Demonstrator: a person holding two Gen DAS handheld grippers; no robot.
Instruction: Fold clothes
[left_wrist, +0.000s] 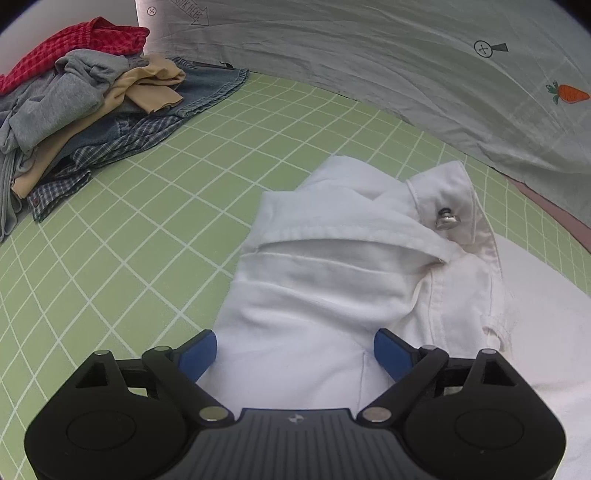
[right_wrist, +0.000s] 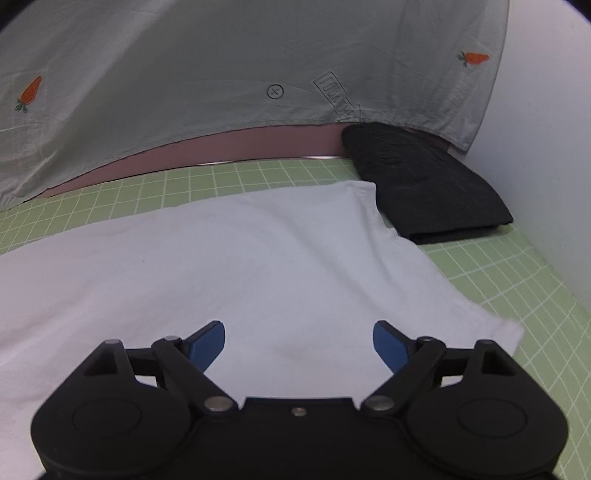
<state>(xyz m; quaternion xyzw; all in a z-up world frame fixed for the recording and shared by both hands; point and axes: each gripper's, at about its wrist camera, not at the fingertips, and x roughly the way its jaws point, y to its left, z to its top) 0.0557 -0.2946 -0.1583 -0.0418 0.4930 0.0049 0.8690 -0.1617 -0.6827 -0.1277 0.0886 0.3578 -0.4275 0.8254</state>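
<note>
White trousers (left_wrist: 332, 280) lie on the green grid mat (left_wrist: 140, 229), their waistband with a metal button (left_wrist: 447, 218) bunched up and facing the left wrist camera. My left gripper (left_wrist: 295, 350) hovers open just over the waist end, blue fingers (left_wrist: 199, 350) on either side of the cloth, holding nothing. In the right wrist view the same white trousers (right_wrist: 229, 266) spread flat, with a leg end reaching the right. My right gripper (right_wrist: 298, 341) is open above that flat cloth, and nothing sits between its pads.
A heap of unfolded clothes (left_wrist: 85, 110), red, grey, tan, denim and plaid, sits at the mat's far left. A folded black garment (right_wrist: 424, 184) lies at the far right by a white wall. A grey sheet with carrot prints (right_wrist: 229, 66) hangs behind the mat.
</note>
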